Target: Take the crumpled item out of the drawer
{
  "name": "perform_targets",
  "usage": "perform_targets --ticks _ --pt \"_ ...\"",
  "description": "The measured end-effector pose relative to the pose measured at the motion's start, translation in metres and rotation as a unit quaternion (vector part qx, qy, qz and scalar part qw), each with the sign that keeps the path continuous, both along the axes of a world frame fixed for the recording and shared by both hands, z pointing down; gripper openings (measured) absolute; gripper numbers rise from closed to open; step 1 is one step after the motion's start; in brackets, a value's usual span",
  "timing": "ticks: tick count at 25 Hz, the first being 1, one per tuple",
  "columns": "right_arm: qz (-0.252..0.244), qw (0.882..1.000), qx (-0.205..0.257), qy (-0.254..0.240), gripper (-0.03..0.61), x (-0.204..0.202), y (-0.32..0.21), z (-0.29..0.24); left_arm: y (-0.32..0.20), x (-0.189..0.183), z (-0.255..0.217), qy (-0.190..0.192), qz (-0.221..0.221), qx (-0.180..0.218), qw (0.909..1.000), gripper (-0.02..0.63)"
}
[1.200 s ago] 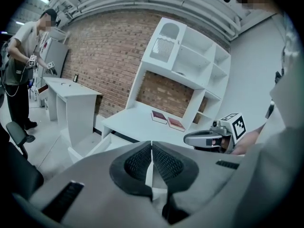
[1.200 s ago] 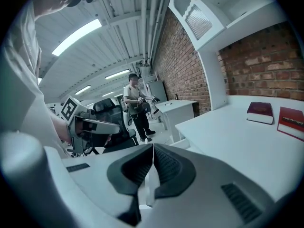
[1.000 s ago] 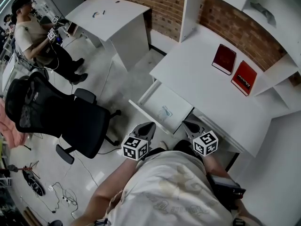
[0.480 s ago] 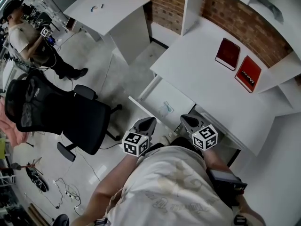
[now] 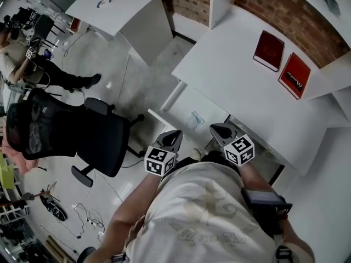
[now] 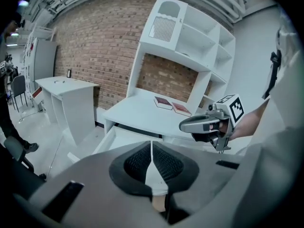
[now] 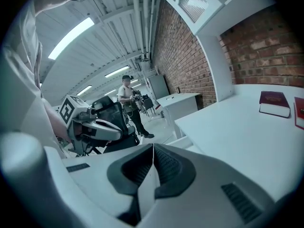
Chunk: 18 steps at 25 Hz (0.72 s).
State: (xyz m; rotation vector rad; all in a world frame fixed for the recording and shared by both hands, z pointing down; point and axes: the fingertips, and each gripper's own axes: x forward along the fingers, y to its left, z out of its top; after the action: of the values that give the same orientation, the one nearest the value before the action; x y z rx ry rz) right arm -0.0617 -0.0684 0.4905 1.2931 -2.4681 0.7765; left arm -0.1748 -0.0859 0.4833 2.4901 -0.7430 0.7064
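We hold the left gripper (image 5: pixel 174 133) and right gripper (image 5: pixel 216 129) near the open drawer (image 5: pixel 184 106) under the white table (image 5: pixel 236 86), fingers (image 6: pixel 168 164) pressed together and empty. The crumpled item (image 5: pixel 193 120) lies in the drawer, apart from both.

Small, hidden, cut-off bits
Crumpled item (image 5: pixel 193 120) too small to identify; drawer (image 5: pixel 205 107) back hidden under bench (image 5: pixel 230 75); bystander (image 5: pixel 55 76) cut by left edge.

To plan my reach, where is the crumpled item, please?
In the head view, the crumpled item lies in the open drawer under the desk, just beyond the left gripper and right gripper.
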Motion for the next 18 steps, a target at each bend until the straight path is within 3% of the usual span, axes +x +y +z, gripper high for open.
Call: perform_targets --ticks 9,18 --pt "0.0 1.0 -0.02 -0.004 0.025 0.01 -0.01 0.02 -0.015 0.017 0.028 -0.047 0.043 -0.012 0.9979 0.026" --pt "0.003 0.999 -0.033 -0.012 0.025 0.016 -0.014 0.036 -0.025 0.028 0.055 -0.103 0.103 -0.019 0.9892 0.028"
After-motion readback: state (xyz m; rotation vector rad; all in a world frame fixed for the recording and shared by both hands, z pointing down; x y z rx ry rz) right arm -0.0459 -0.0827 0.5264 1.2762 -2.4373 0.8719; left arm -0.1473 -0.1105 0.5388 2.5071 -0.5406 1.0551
